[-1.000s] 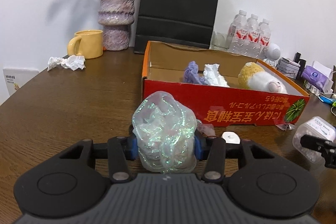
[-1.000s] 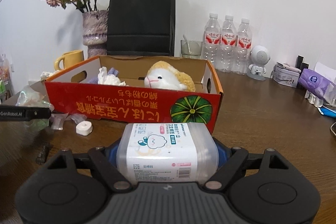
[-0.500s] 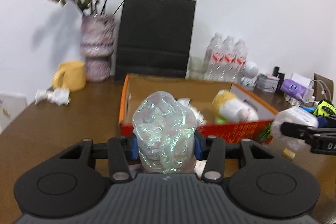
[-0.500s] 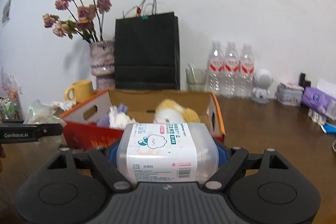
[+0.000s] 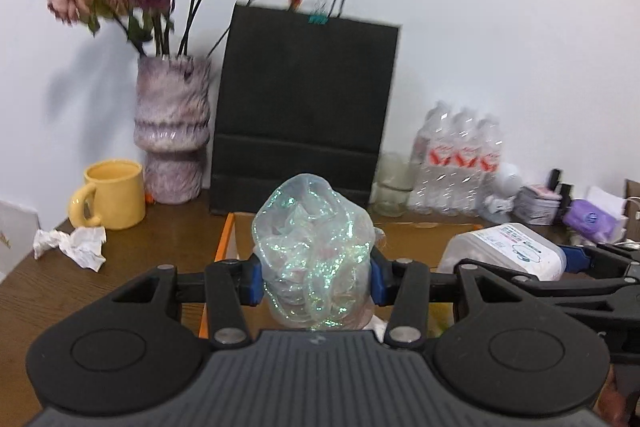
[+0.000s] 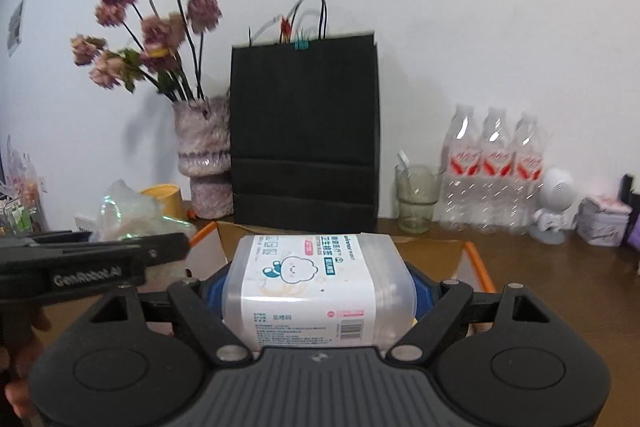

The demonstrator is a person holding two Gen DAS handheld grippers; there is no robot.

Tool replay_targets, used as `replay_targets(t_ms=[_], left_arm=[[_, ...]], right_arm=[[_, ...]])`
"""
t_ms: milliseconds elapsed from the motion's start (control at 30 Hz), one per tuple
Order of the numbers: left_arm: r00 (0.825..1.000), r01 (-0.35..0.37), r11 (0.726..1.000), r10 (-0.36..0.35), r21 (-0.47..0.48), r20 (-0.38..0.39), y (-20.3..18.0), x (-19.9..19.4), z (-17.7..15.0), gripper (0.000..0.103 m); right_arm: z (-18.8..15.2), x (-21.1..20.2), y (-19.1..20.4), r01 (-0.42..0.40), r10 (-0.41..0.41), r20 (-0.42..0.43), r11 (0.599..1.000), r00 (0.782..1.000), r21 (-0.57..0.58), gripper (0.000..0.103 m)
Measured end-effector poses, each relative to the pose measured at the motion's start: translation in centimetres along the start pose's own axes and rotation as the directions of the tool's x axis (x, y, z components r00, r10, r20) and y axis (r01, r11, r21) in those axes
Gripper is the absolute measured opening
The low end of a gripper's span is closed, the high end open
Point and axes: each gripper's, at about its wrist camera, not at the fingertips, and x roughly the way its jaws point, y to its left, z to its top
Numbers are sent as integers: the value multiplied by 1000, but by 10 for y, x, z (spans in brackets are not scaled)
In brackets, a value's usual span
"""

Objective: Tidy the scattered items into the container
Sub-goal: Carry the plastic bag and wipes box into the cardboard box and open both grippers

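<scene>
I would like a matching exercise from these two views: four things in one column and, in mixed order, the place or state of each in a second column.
Things:
1. iridescent crumpled bag
2. plastic tub with label
3. yellow mug
4. crumpled paper

Places or states:
A. lies on the table in front of the mug
B. clamped in the right gripper
C. stands beside the fuzzy vase
D. clamped in the left gripper

Pairs: 1-D, 2-B, 3-C, 4-A
</scene>
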Motion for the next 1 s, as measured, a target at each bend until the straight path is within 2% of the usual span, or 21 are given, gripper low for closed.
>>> replay_targets(t_ms=[200, 533, 633, 667, 700, 767, 833, 867, 933, 1000], left_arm=[[996, -55, 998, 55, 0, -69, 9, 45, -6, 48], [990, -52, 999, 51, -1, -128, 13, 62, -11, 51], [989, -65, 998, 66, 6, -131, 13, 62, -10, 64], [987, -87, 996, 88, 10, -131, 13, 62, -9, 78], [987, -98, 995, 99, 10, -128, 13, 61, -8, 82], [989, -75, 997, 72, -16, -131, 17, 60, -6, 87], [990, -61, 998, 56, -34, -129, 18, 58, -5, 93], [989, -74, 997, 70, -27, -127, 17, 58, -5, 103], [986, -117, 993, 116, 2, -116, 14, 57, -4, 103], [987, -110, 994, 110, 9, -114, 13, 55, -3, 103]], right_arm=[[-4, 51, 2, 17, -18, -65, 1000, 998, -25, 82], [-6, 62, 3, 28, -34, -88, 997, 996, -67, 82], [-5, 63, 2, 18, -27, -110, 997, 994, -76, 82], [-3, 63, 0, 19, -27, -120, 998, 992, -68, 85], [-2, 62, -3, 22, -30, -128, 998, 991, -59, 91], [1, 61, -8, 29, -35, -137, 999, 990, -45, 101], [4, 58, -14, 24, -28, -142, 999, 989, -33, 103], [6, 57, -16, 24, -27, -146, 999, 989, -26, 103], [7, 55, -19, 37, -40, -148, 999, 988, -22, 103], [8, 55, -20, 40, -44, -153, 999, 987, -24, 103]])
